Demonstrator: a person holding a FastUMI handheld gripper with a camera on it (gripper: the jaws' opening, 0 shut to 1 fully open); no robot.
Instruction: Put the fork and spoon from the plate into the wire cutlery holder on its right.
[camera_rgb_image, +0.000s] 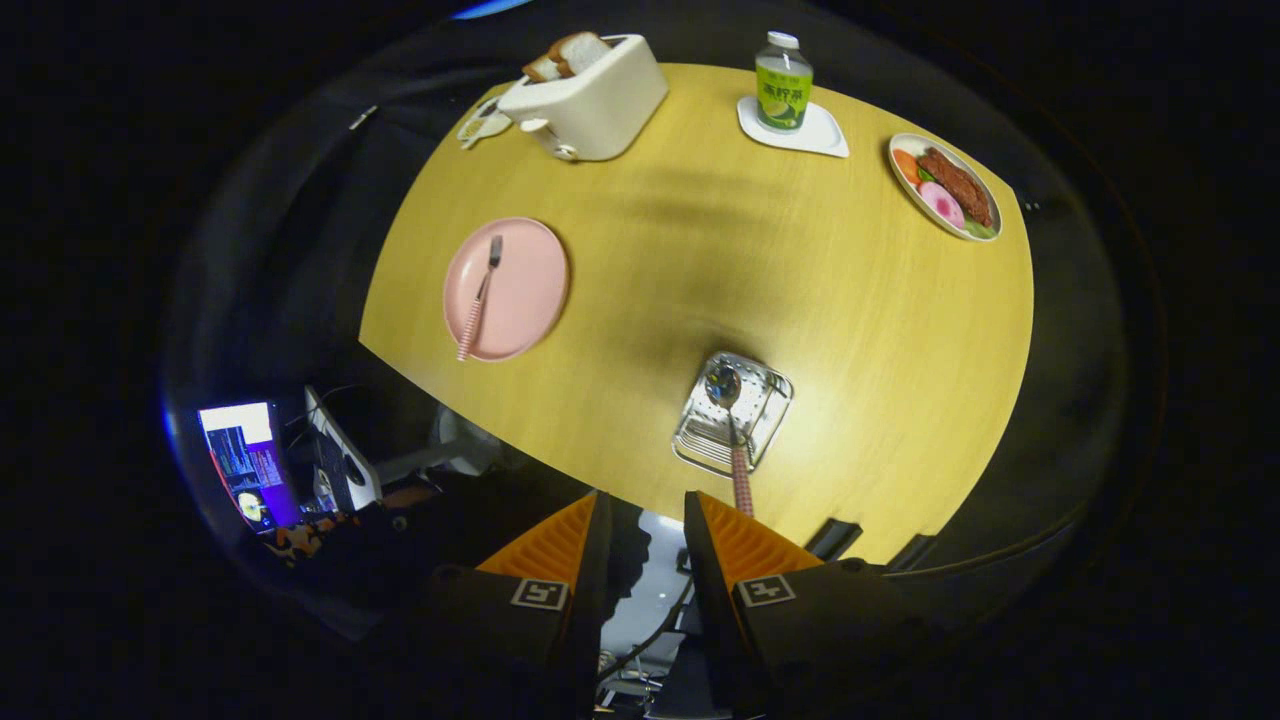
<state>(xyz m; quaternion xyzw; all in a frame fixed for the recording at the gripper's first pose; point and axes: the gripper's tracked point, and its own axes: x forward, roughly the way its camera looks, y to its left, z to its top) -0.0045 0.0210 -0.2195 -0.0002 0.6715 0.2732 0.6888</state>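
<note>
- Gripper (645, 510) sits high above the near edge of the round yellow wooden table (850, 320); fingers spread with a narrow gap, pinching nothing.
- Just ahead of the fingers: silver wire cutlery holder (733, 412) on the table, with the metal spoon with checked pink handle (732, 440) standing in it, bowl down, handle leaning back toward the right finger, apart from it.
- Beyond and left: round pink plate (507, 289) with the metal fork with striped pink handle (479, 298) lying across it, tines pointing away.
- Far left edge of table: cream toaster (588, 98) with bread slices (567, 54) in the slots.
- Far middle: green-labelled plastic bottle (783, 82) on a white square coaster (795, 130).
- Far right: white plate of food (945, 186).
</note>
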